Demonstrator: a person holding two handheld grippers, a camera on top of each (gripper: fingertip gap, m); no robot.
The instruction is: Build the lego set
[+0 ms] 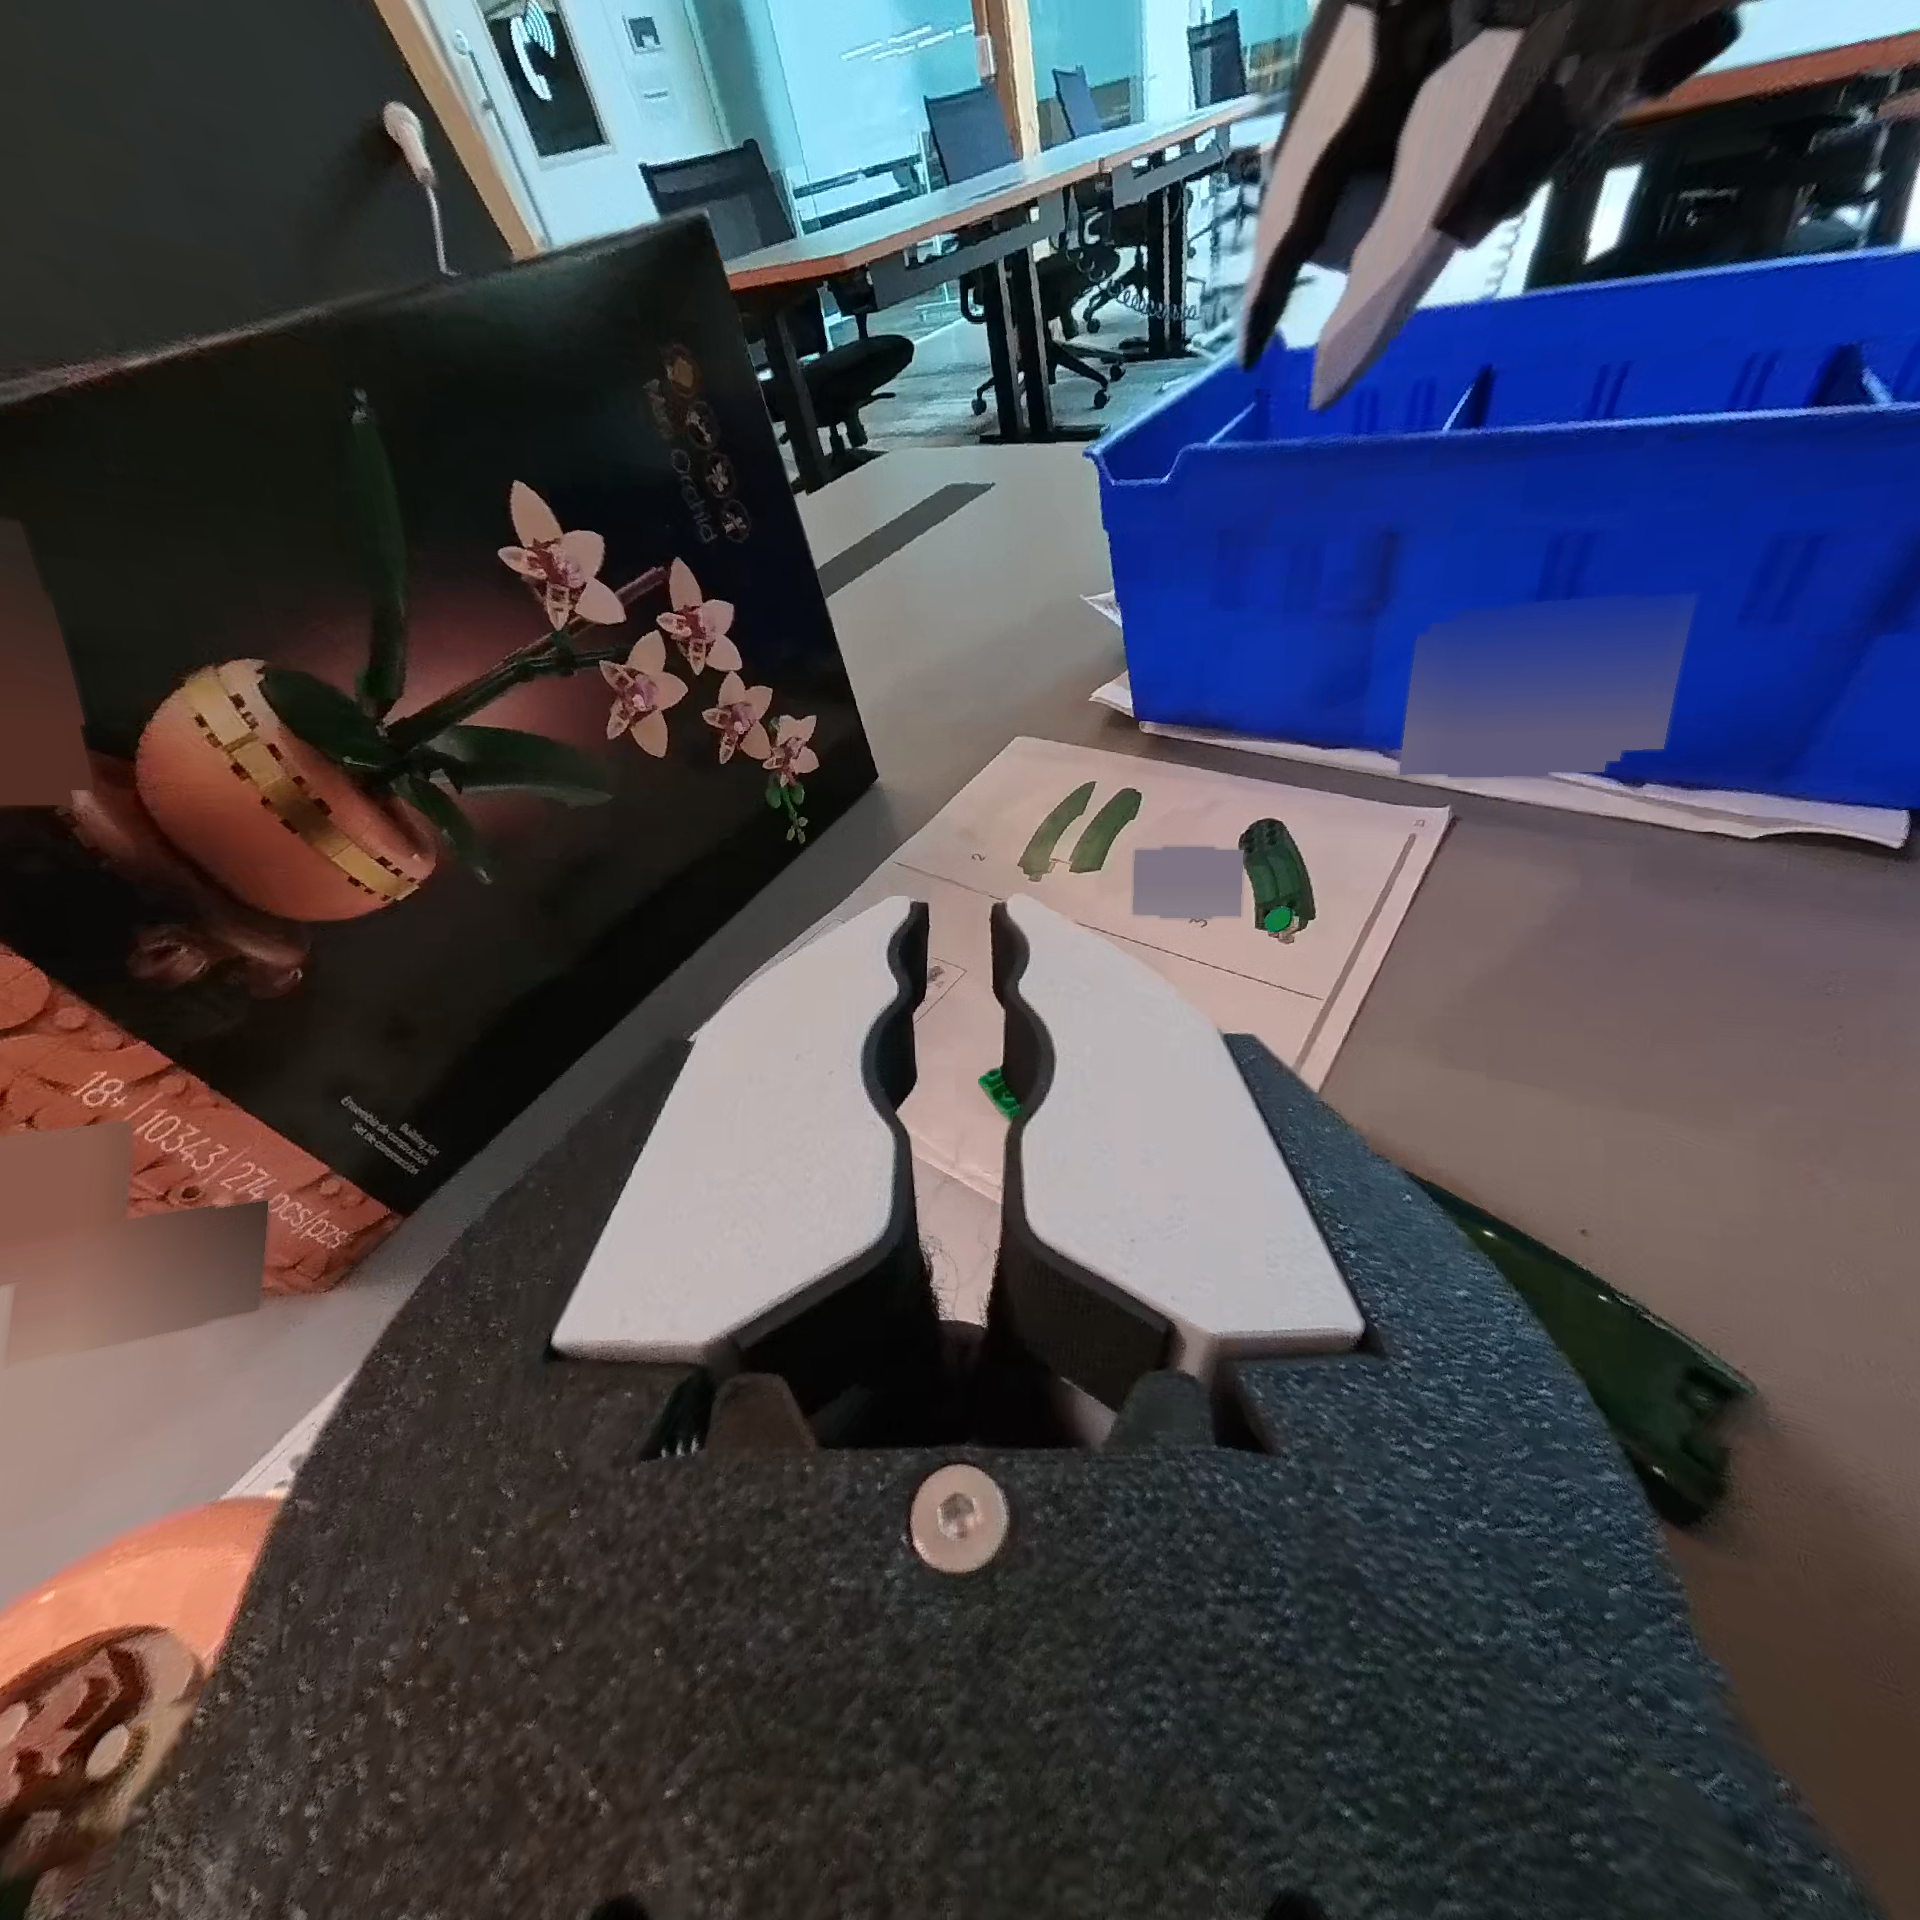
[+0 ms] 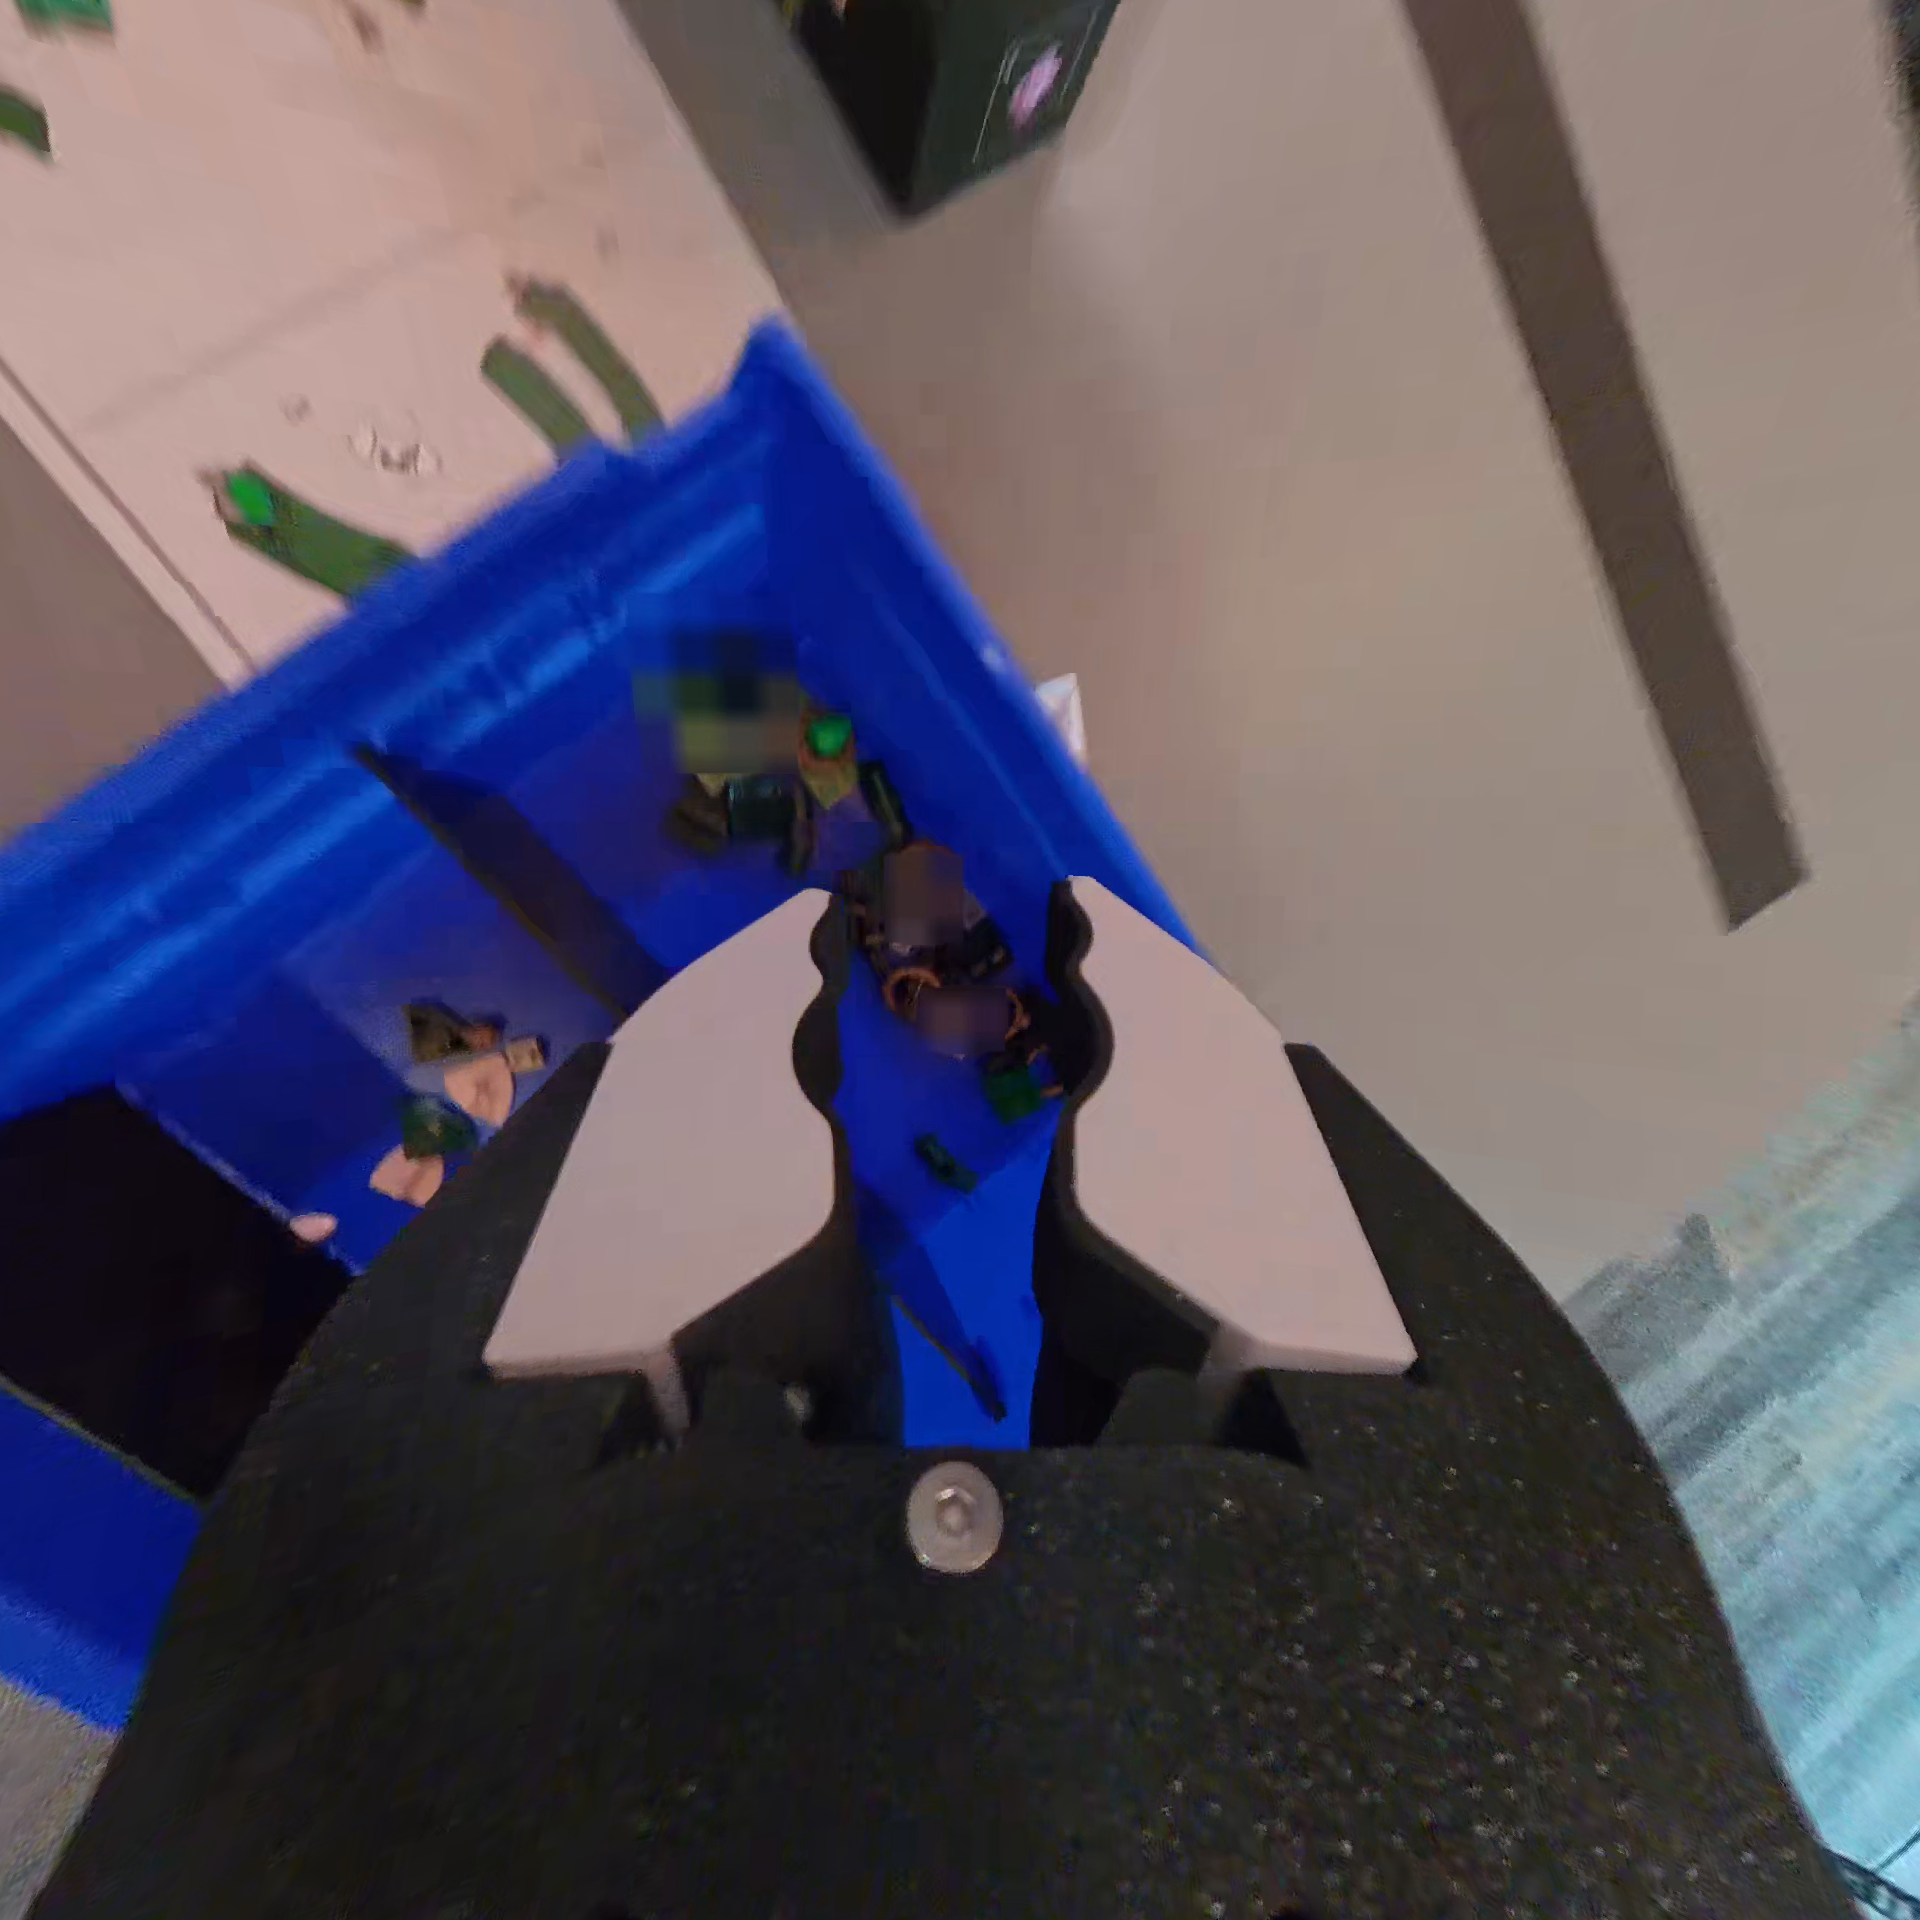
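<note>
Picking parts: the loose lego pieces (image 2: 940, 987) I need sit in the end compartment of the blue bin (image 2: 416, 665), a small jumble of dark green, brown and orange bits with one bright green stud piece at the far side; no common long axis, they lie every which way, and blur hides which face is up. My right gripper (image 2: 951, 909) hangs over that compartment, jaws apart, nothing between them. Next move, as I judge it: single out one piece, drop in clear of the divider and wall, close on its narrow sides. My left gripper (image 1: 956, 914) hovers low over the instruction sheet (image 1: 1340, 831), jaws nearly together with a slim gap; a small green piece (image 1: 1000, 1091) shows in that gap, held or just lying on the paper I cannot tell. A dark green leaf part (image 1: 1590, 1351) lies just right of it, long axis running away diagonally. The set box (image 1: 436, 644) stands upright to the left, the built pot (image 1: 114, 1652) near me.
</note>
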